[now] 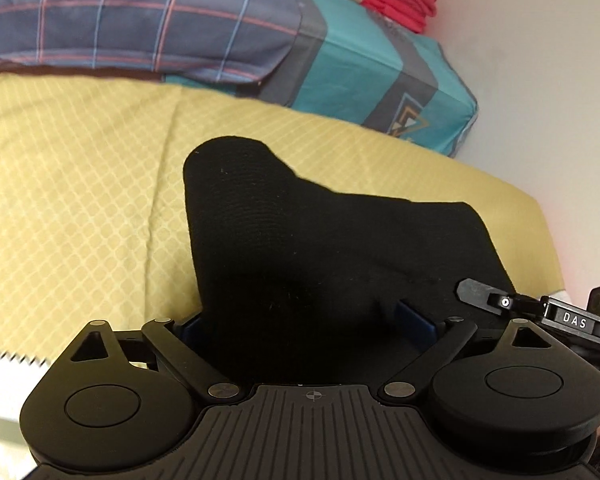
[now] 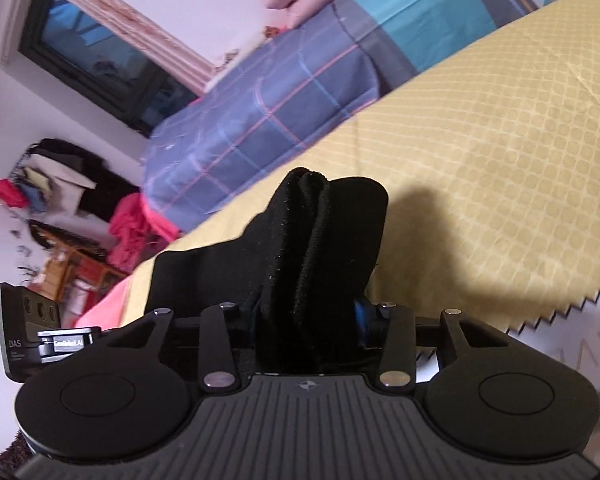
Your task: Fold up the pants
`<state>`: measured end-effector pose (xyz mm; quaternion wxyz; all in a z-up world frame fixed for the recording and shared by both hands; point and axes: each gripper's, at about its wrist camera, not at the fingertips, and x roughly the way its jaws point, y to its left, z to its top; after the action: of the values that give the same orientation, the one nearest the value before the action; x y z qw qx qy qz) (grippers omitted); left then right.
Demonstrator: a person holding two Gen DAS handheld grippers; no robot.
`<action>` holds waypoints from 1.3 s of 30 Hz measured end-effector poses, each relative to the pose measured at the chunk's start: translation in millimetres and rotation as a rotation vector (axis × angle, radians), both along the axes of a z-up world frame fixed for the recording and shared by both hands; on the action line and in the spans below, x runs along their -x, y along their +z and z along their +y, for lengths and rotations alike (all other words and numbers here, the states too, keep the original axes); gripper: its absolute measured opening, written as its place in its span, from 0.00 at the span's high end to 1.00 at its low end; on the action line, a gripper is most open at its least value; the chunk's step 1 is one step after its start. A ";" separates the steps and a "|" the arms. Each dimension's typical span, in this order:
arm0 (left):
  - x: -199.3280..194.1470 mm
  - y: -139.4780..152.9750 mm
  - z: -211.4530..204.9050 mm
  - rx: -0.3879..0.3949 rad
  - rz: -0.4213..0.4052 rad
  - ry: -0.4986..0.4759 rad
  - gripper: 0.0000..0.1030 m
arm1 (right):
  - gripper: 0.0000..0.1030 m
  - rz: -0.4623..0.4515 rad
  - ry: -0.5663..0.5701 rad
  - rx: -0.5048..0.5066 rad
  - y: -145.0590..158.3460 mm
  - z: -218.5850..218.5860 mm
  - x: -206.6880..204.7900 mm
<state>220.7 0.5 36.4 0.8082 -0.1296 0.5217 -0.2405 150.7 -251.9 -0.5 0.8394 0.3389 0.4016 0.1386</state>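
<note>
The black pants are bunched between the blue-padded fingers of my left gripper and lifted over the yellow bedspread. My left gripper is shut on the fabric, which hides its fingertips. In the right wrist view my right gripper is shut on another thick, folded bunch of the same black pants, which stands up above its jaws. The right gripper's body shows at the right edge of the left wrist view, close beside the left one.
A blue plaid pillow and a teal-patterned folded quilt lie at the bed's head, with red and pink folded cloth on top. A wall borders the bed. A window and piled clothes are beyond the bed.
</note>
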 end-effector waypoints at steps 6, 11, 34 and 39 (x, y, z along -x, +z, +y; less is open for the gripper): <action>59.4 45.3 -5.7 -0.026 -0.072 -0.057 0.00 | 0.54 -0.042 -0.009 -0.011 47.2 -0.2 55.7; 110.2 61.0 -3.3 -0.005 -0.065 -0.112 0.00 | 0.54 -0.010 -0.061 -0.016 67.6 0.8 118.0; 156.0 -33.6 8.2 -0.240 0.063 -0.117 0.00 | 0.23 0.233 -0.397 0.139 -2.7 -11.7 226.4; 169.7 -5.8 19.8 -0.315 0.014 -0.062 0.00 | 0.23 0.275 -0.424 0.284 10.9 0.5 231.9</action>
<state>51.0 20.3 30.6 0.8069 0.0133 0.5624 -0.1798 -81.2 -251.3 10.3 0.8262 0.3103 0.4474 -0.1449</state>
